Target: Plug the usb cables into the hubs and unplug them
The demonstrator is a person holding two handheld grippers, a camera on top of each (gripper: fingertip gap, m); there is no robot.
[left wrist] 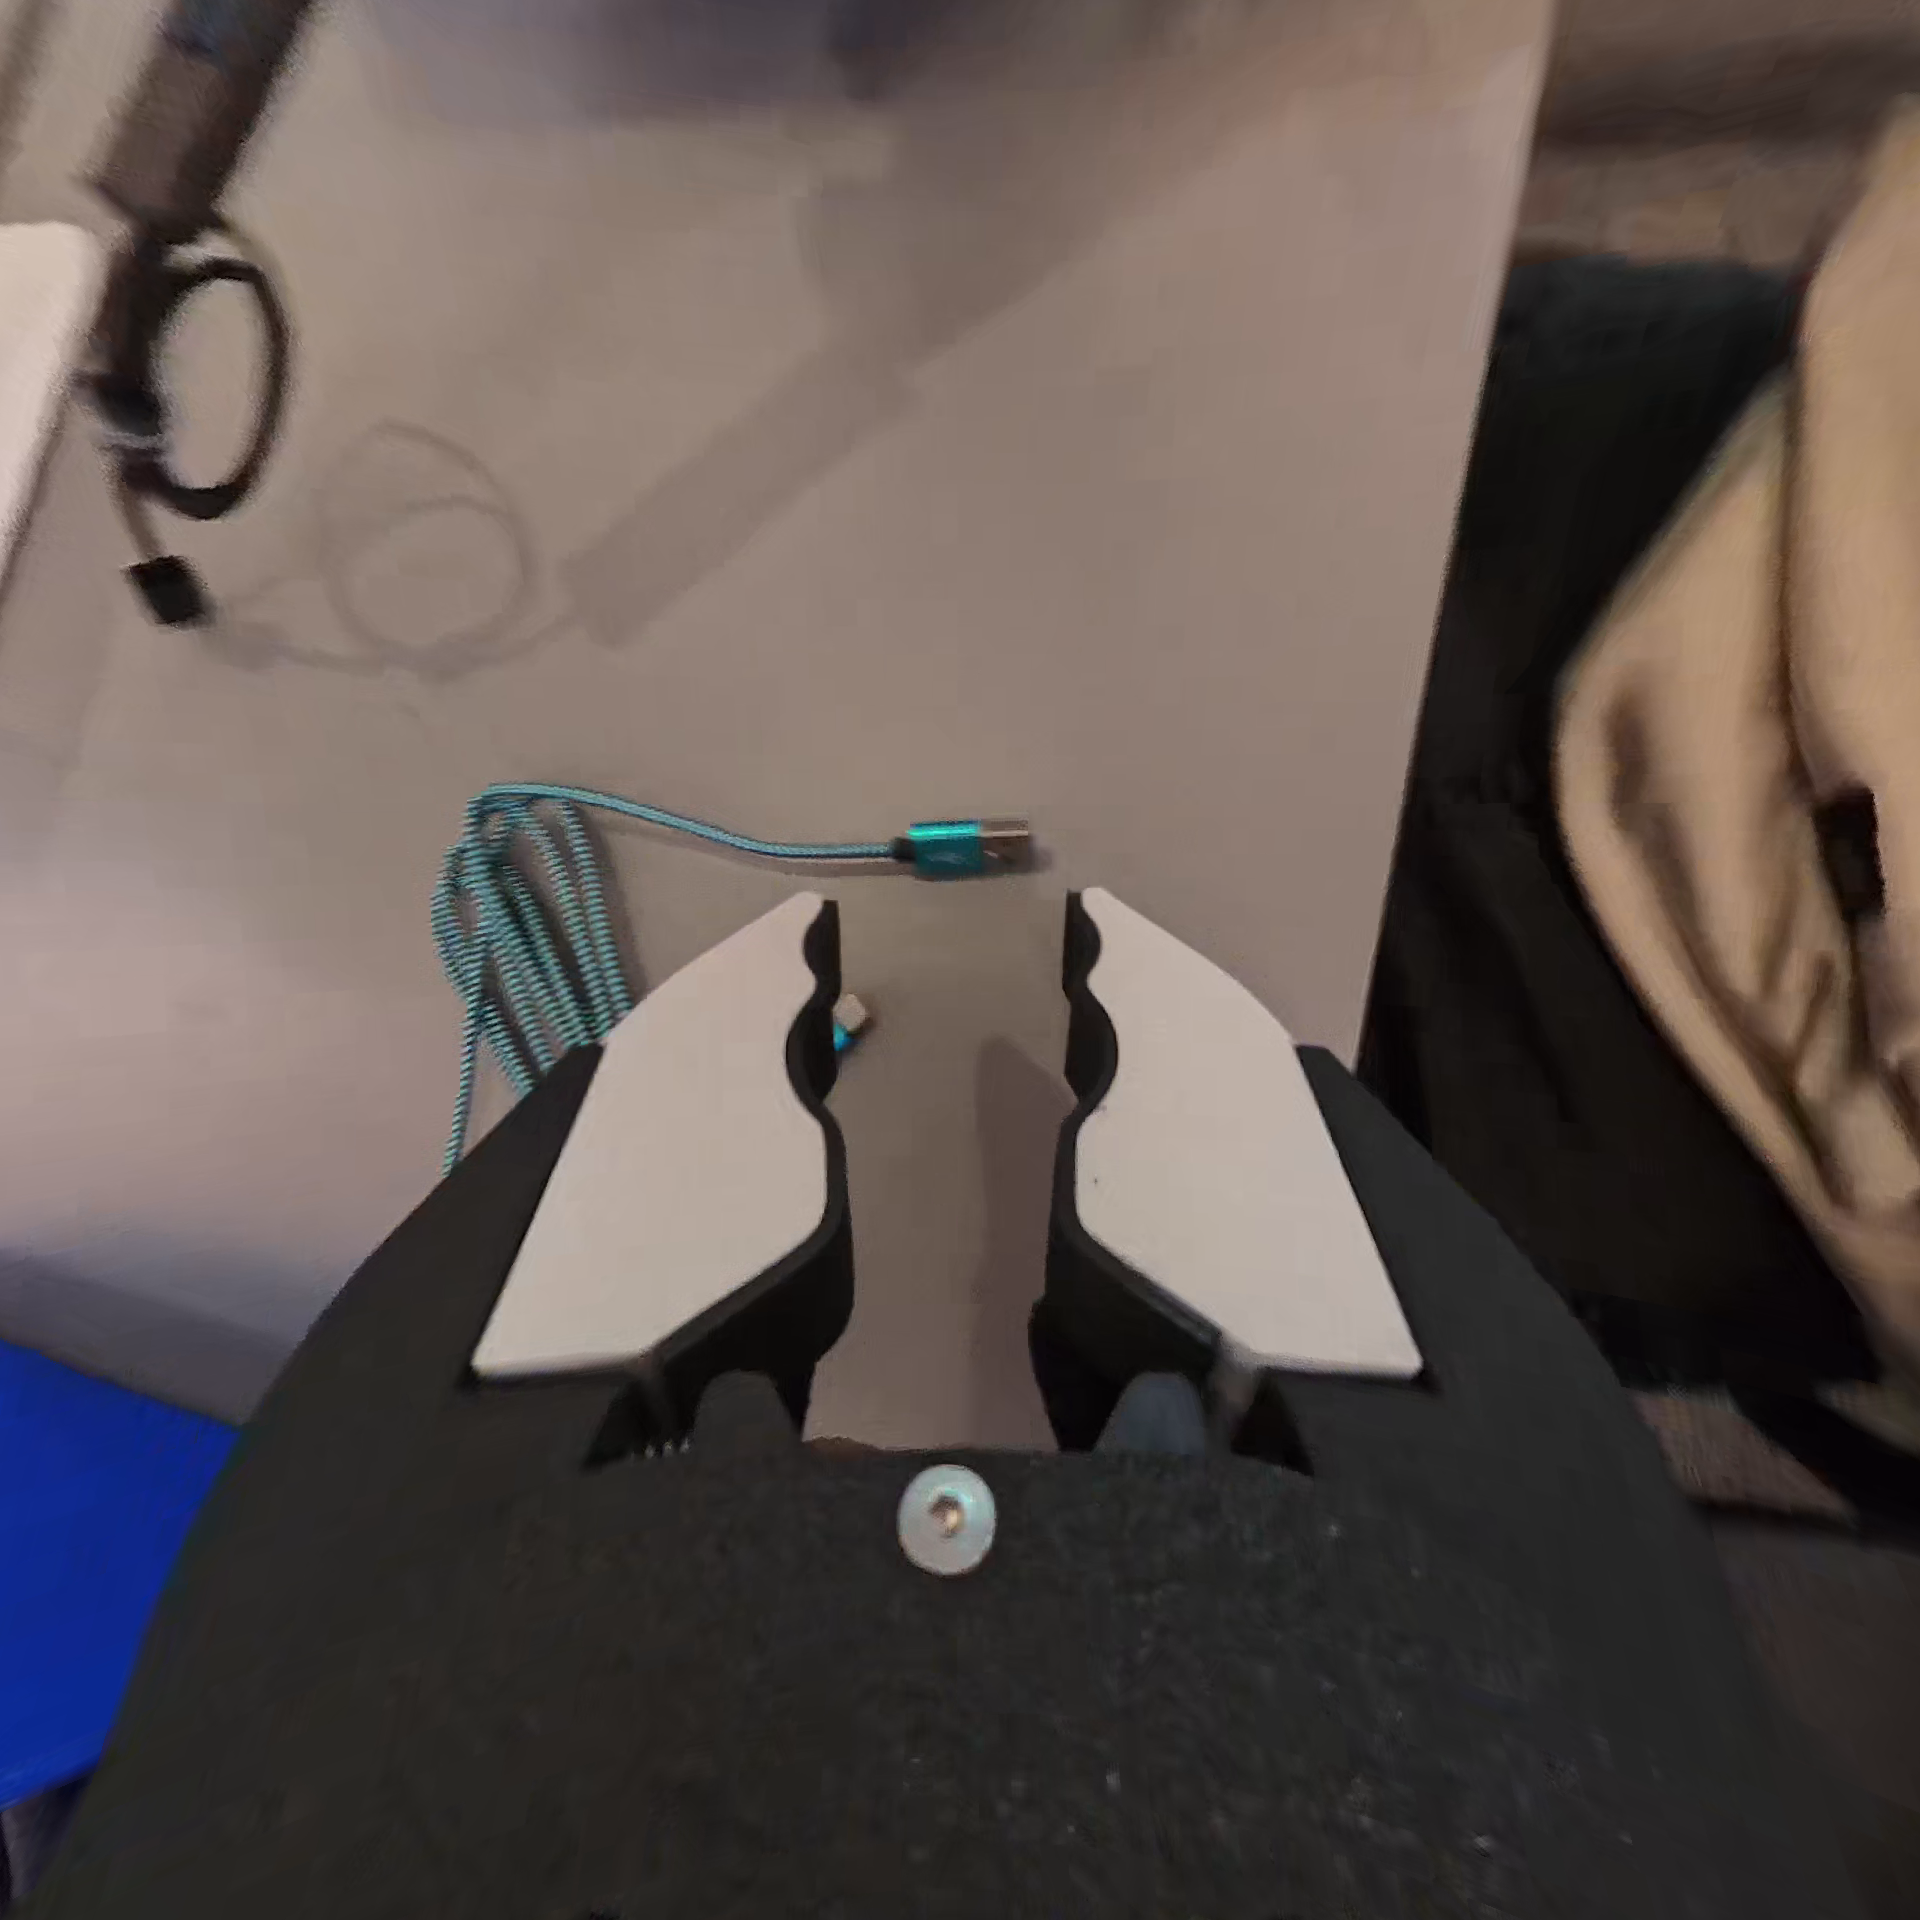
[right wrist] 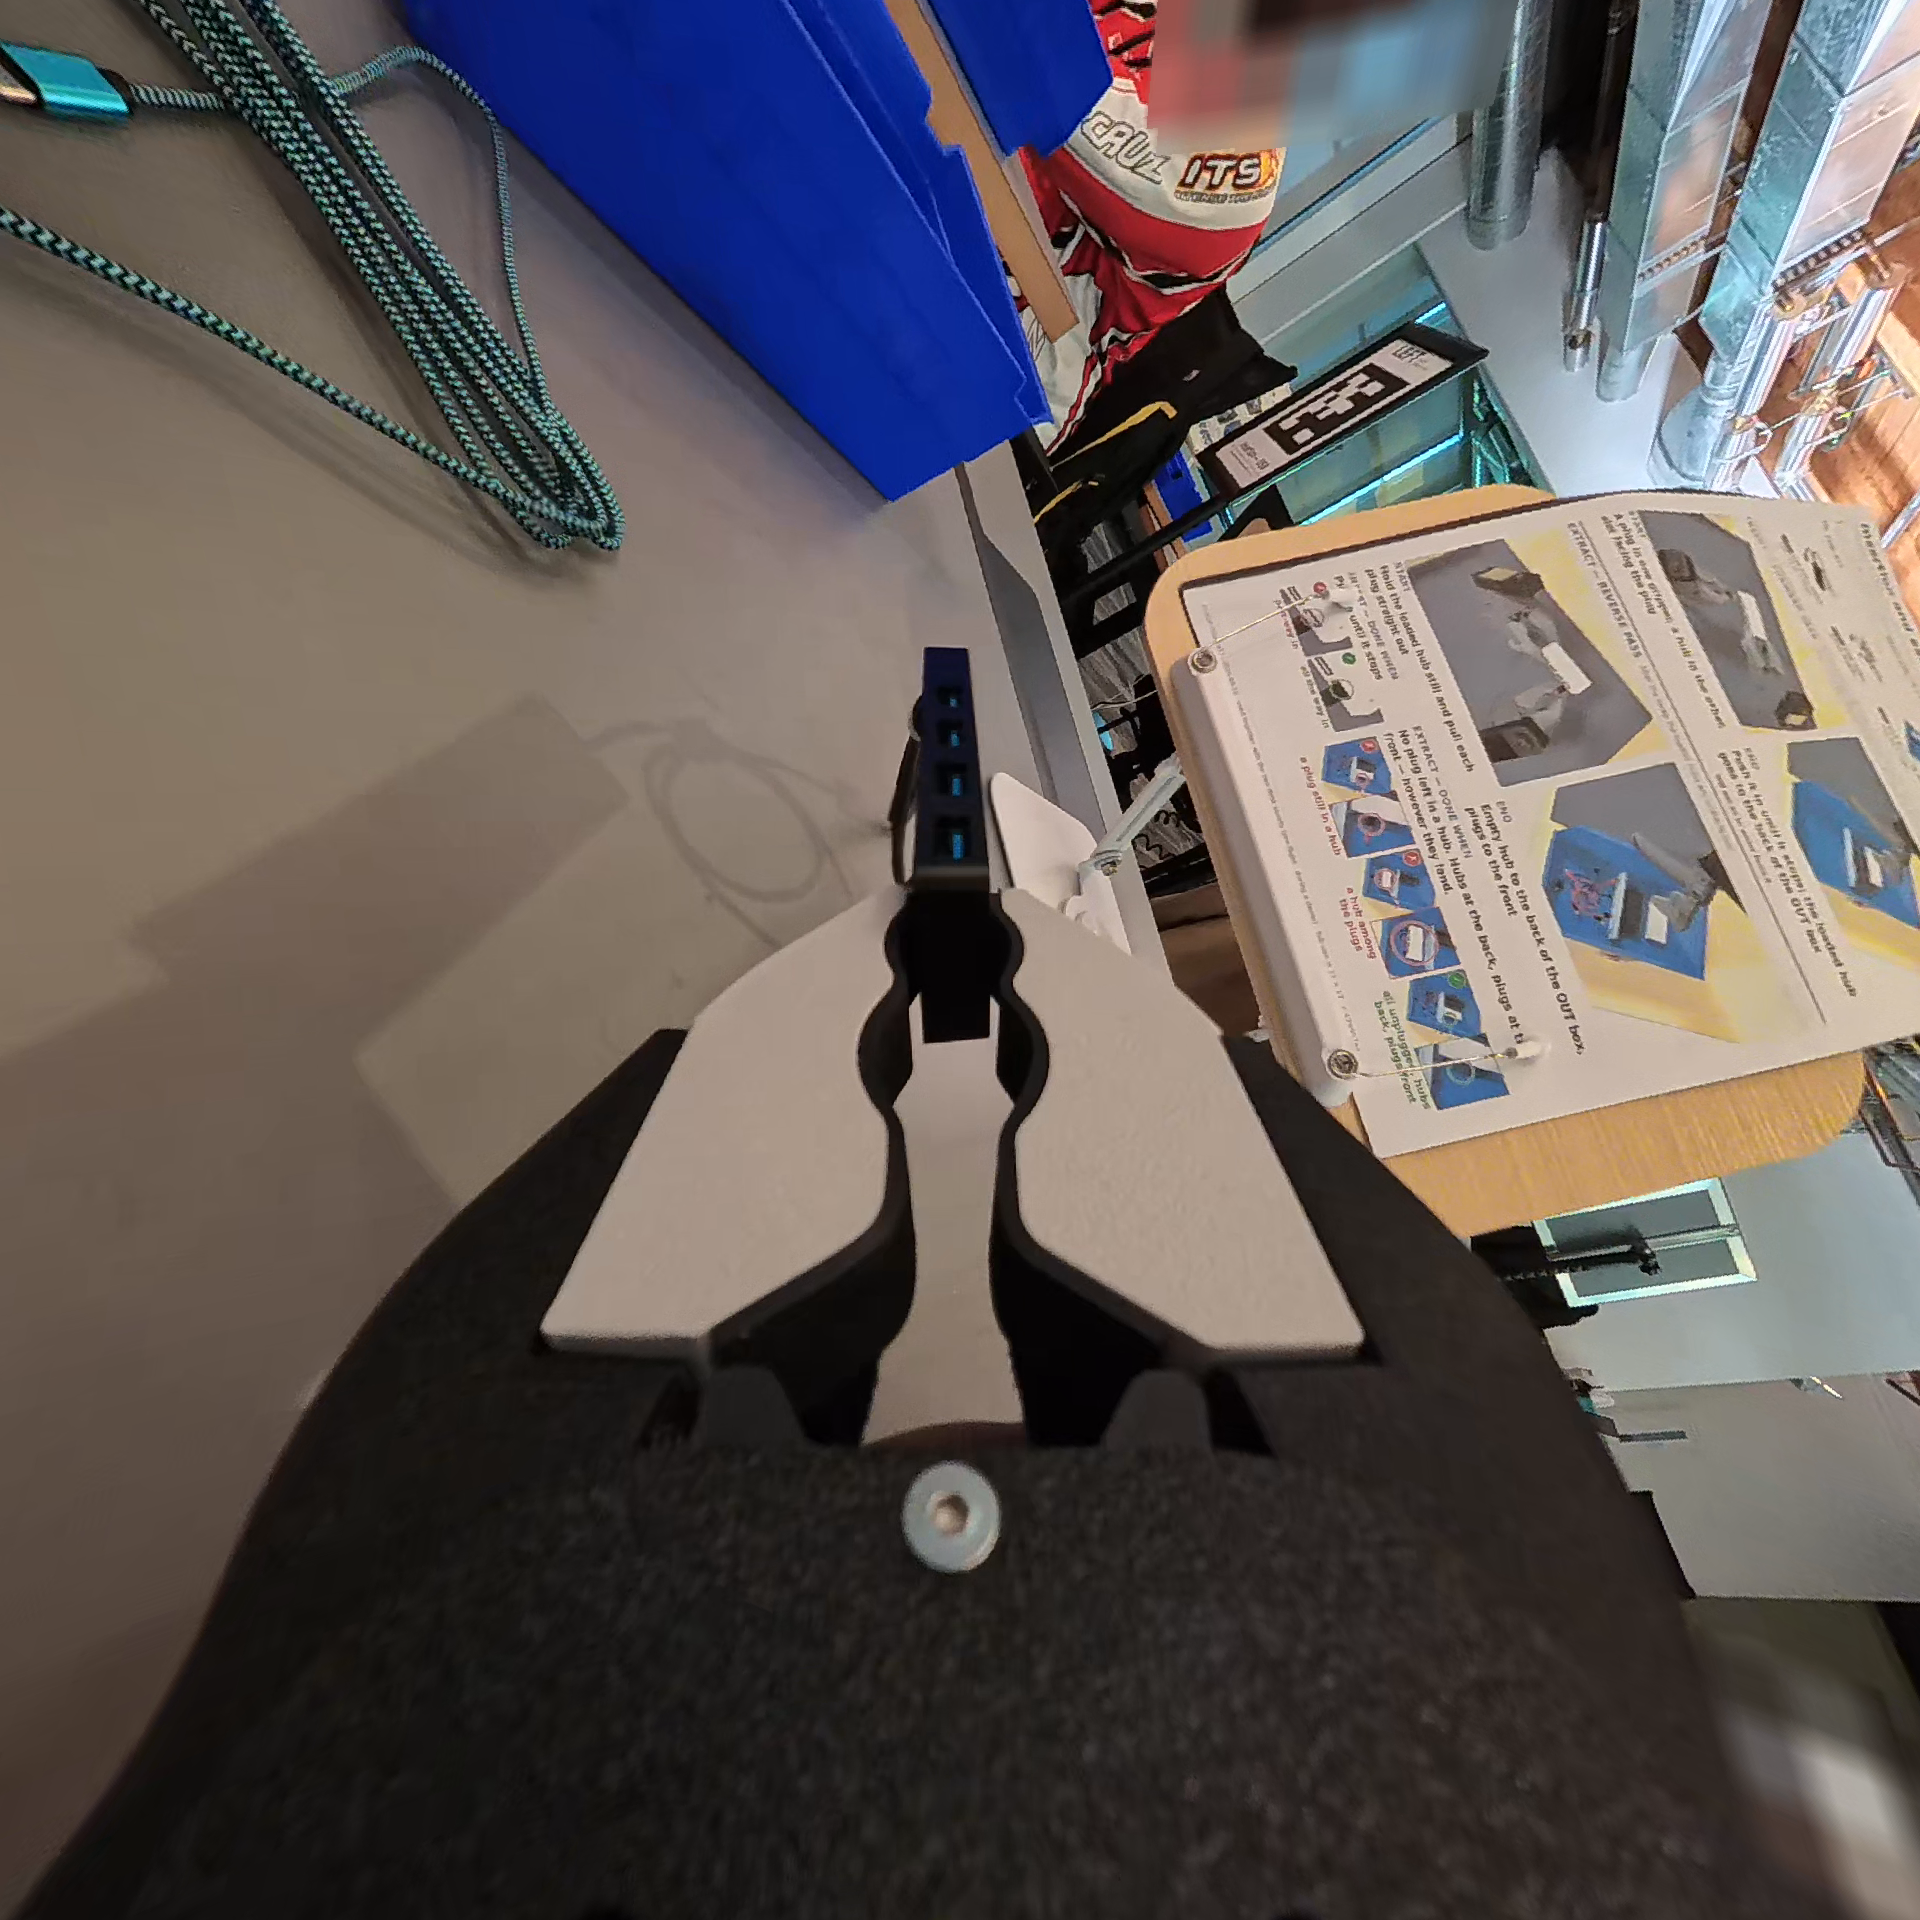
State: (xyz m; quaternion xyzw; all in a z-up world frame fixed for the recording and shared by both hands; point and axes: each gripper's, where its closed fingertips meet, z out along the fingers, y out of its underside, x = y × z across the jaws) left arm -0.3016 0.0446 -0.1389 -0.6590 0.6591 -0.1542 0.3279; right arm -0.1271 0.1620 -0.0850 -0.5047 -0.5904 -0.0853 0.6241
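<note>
In the left wrist view, the left tool [left wrist: 951, 914] hung over the grey counter [left wrist: 1039, 520], fingers spread wide, nothing between them. Teal cable [left wrist: 530, 935] lay coiled on the counter just left of the left finger [left wrist: 717, 1091]. Its USB-A plug [left wrist: 961, 844] lay flat just past the fingertips, metal end pointing right. The small plug [left wrist: 852, 1013] at the other end showed beside the left finger's inner edge. A black cable [left wrist: 208, 384] with plug was far upper left, blurred. A faint clear cable loop [left wrist: 436, 551] lay near it. Beige cloth [left wrist: 1714, 727] was off the counter edge on the right.

In the right wrist view, the right tool [right wrist: 951, 914] was clamped on a black hub [right wrist: 948, 790], held on edge, its row of blue ports facing the camera. The hub stuck out past the fingertips, above the counter [right wrist: 312, 831]. The teal cable [right wrist: 416, 291] lay upper left, well apart from the hub. A blue bin [right wrist: 748, 208] sat behind it. An instruction sheet [right wrist: 1558, 810] on a wooden board was at right.
</note>
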